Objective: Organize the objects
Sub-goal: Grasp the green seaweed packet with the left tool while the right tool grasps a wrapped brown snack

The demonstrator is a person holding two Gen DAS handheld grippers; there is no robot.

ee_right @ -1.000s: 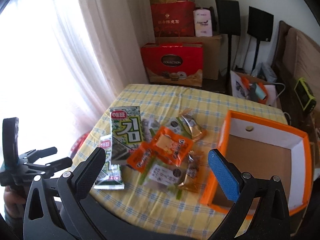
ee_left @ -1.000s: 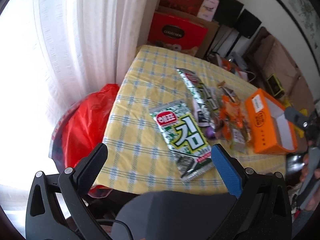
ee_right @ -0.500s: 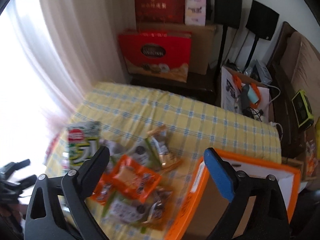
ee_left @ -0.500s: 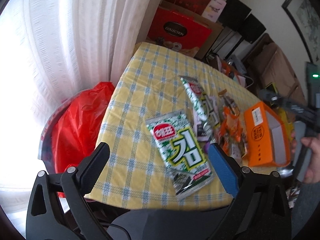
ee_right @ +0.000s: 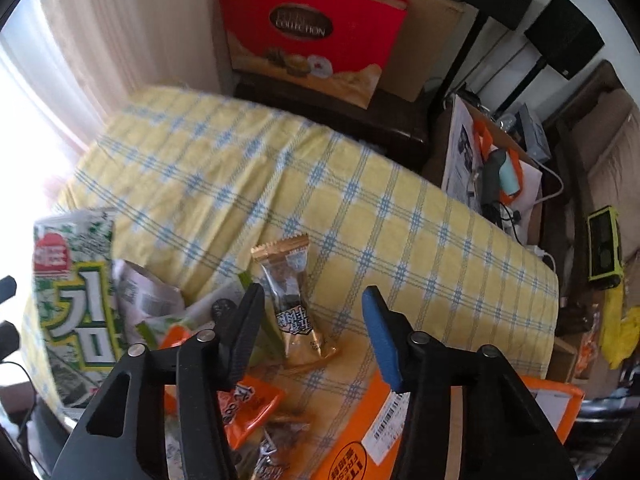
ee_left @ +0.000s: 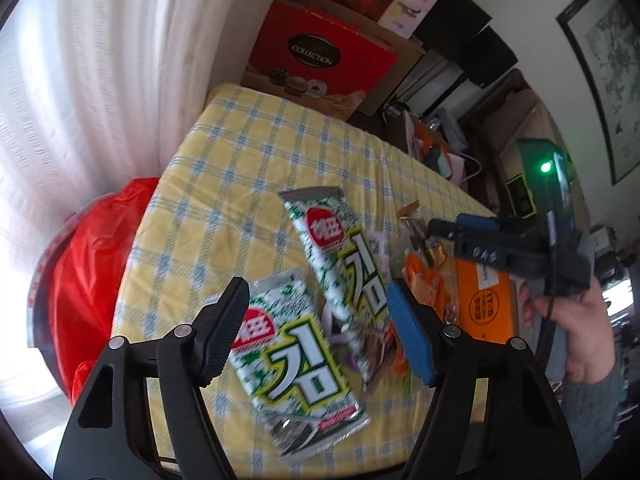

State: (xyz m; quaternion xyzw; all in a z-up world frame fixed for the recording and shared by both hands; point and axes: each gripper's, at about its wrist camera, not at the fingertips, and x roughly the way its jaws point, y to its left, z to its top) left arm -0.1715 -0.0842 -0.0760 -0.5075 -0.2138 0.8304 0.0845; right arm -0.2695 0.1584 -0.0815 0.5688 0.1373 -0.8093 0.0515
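Observation:
Two green-and-white seaweed packets lie on the yellow checked tablecloth (ee_left: 248,168). The near packet (ee_left: 296,364) sits under and between the fingers of my left gripper (ee_left: 316,332), whose jaws are closing without pressing on it. The second packet (ee_left: 344,264) lies just beyond. My right gripper (ee_right: 312,336) hovers over a snack pile, jaws closing around an upright gold-wrapped snack (ee_right: 292,300) that its pads do not touch. Orange snack packets (ee_right: 248,404) lie below its left finger. An orange box (ee_right: 360,440) sits at the lower right.
A person's hand (ee_left: 568,328) holds the right gripper above the orange box (ee_left: 484,300). A red plastic bag (ee_left: 88,264) hangs off the table's left edge by the curtain. Red gift boxes (ee_right: 316,32) and cluttered shelves stand behind the table.
Both grippers came lower and closer to the table and their jaws narrowed. The right gripper swung from over the orange box to the gold-wrapped snack. The left closed in on the near seaweed packet.

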